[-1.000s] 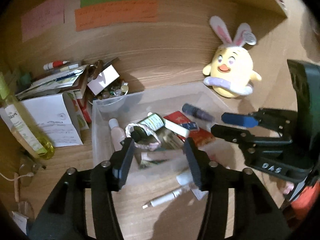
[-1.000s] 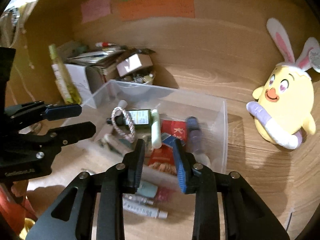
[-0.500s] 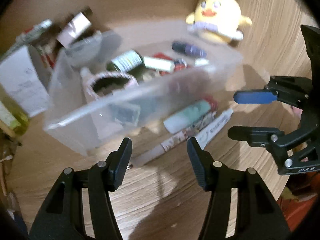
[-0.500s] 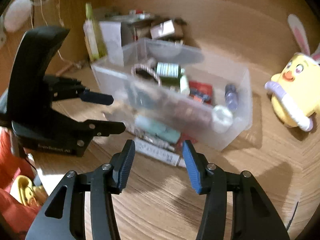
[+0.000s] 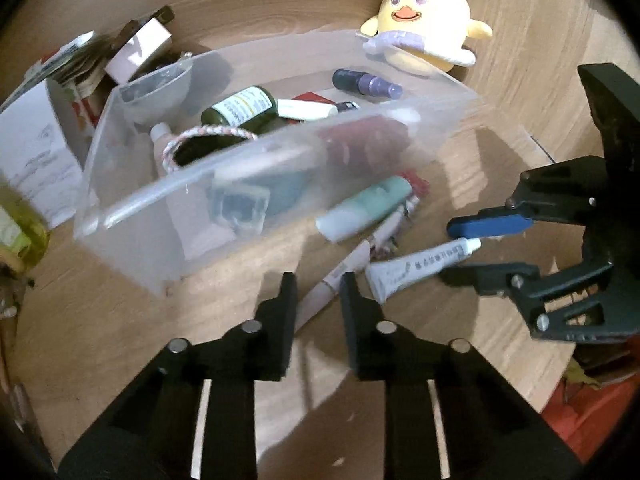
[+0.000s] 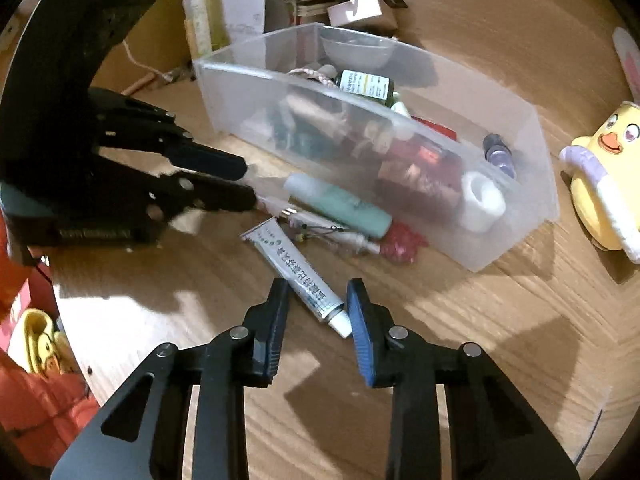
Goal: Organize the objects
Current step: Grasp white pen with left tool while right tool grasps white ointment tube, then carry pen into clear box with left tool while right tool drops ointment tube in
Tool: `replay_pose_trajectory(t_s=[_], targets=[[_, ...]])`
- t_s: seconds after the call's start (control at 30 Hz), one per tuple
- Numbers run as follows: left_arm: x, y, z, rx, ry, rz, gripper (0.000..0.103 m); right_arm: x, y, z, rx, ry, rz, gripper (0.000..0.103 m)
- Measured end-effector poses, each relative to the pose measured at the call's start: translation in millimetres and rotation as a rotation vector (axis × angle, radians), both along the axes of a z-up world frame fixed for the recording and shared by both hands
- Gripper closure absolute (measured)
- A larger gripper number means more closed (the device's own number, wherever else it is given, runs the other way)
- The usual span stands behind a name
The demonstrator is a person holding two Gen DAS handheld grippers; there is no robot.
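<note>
A clear plastic bin (image 5: 132,216) (image 6: 532,152) holds several bottles, tubes and a braided band. In front of it lie a white tube (image 5: 420,266) (image 6: 300,272), a teal tube (image 5: 364,208) (image 6: 344,204) and a white pen (image 5: 340,268) (image 6: 332,232). My left gripper (image 5: 316,284) (image 6: 250,184) is open around the pen's near end. My right gripper (image 6: 318,292) (image 5: 460,250) is open around the white tube's cap end. Whether either touches its object I cannot tell.
A yellow bunny-eared plush (image 5: 424,20) (image 6: 604,172) sits right of the bin. Boxes, papers (image 5: 36,152) (image 6: 248,12) and a yellow-green bottle (image 5: 20,228) stand left and behind the bin. Red items (image 6: 24,320) lie off the table's near edge.
Both grippers pulled back from above the bin and dropped low to the table in front of it. The left now straddles the pen, the right the white tube; both jaws narrowed.
</note>
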State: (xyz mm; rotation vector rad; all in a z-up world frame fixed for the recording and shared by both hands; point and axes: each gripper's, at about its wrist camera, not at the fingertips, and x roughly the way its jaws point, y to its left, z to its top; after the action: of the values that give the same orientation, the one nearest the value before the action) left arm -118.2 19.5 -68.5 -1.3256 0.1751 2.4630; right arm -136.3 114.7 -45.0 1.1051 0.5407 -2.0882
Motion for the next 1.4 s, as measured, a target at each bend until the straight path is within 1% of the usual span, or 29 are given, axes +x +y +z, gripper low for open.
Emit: replay_pose_trajectory(t_s=[0.07, 0.1, 0.2, 0.33, 0.43, 0.5, 0.63, 0.77, 0.87, 1.07, 1.1, 1.13, 1.2, 1.27, 1.4], targets=[[11.6, -1.5, -0.4, 0.000, 0.008, 0.014, 0.087, 8.3, 4.8, 0.5, 0.000, -0.002, 0.008, 0.082], [17.5, -3.3, -0.4, -0.001, 0.013, 0.025, 0.087, 12.0, 7.5, 0.4, 0.008, 0.002, 0.005, 0.085], [36.7, -14.1, -1.2, 0.013, 0.011, 0.067, 0.088, 19.4, 16.9, -0.2, 0.019, 0.002, -0.012, 0.088], [57.6, -33.1, -1.6, 0.024, -0.007, 0.123, 0.088, 21.1, 36.4, 2.4, -0.006, -0.023, -0.075, 0.088], [67.7, -36.1, -2.6, 0.026, -0.026, 0.124, 0.088, 20.8, 42.6, 3.5, -0.018, -0.028, -0.101, 0.088], [70.6, -31.9, -2.3, 0.023, -0.028, 0.116, 0.088, 23.7, 43.0, 4.9, -0.022, -0.031, -0.100, 0.088], [63.4, -23.2, -2.1, 0.002, -0.021, 0.094, 0.088, 24.9, 37.1, 5.0, -0.032, -0.029, -0.098, 0.087], [46.5, -16.5, -2.3, -0.006, -0.018, 0.066, 0.087, 19.2, 29.9, 4.3, -0.056, -0.033, -0.107, 0.080], [34.1, -12.3, -2.4, -0.014, -0.012, 0.045, 0.087, 14.9, 25.8, 3.8, -0.066, -0.028, -0.116, 0.080], [19.8, -1.4, -3.7, -0.034, 0.019, 0.025, 0.087, 15.7, 18.0, 2.2, -0.067, 0.016, -0.121, 0.080], [19.8, -0.7, -3.7, -0.039, 0.024, 0.029, 0.087, 16.6, 16.9, 1.8, -0.066, 0.023, -0.122, 0.087], [20.1, -0.8, -3.7, -0.040, 0.027, 0.035, 0.087, 17.9, 15.6, 1.8, -0.069, 0.022, -0.117, 0.087], [20.8, -1.0, -3.4, -0.037, 0.027, 0.049, 0.090, 19.3, 15.2, 2.1, -0.080, 0.019, -0.113, 0.087], [22.5, -5.6, -1.5, -0.014, 0.024, 0.064, 0.090, 21.0, 15.6, 4.5, -0.095, 0.030, -0.116, 0.087], [29.4, -14.6, 13.5, 0.032, 0.064, 0.097, 0.090, 25.1, 22.5, 17.8, -0.155, 0.055, -0.136, 0.087]])
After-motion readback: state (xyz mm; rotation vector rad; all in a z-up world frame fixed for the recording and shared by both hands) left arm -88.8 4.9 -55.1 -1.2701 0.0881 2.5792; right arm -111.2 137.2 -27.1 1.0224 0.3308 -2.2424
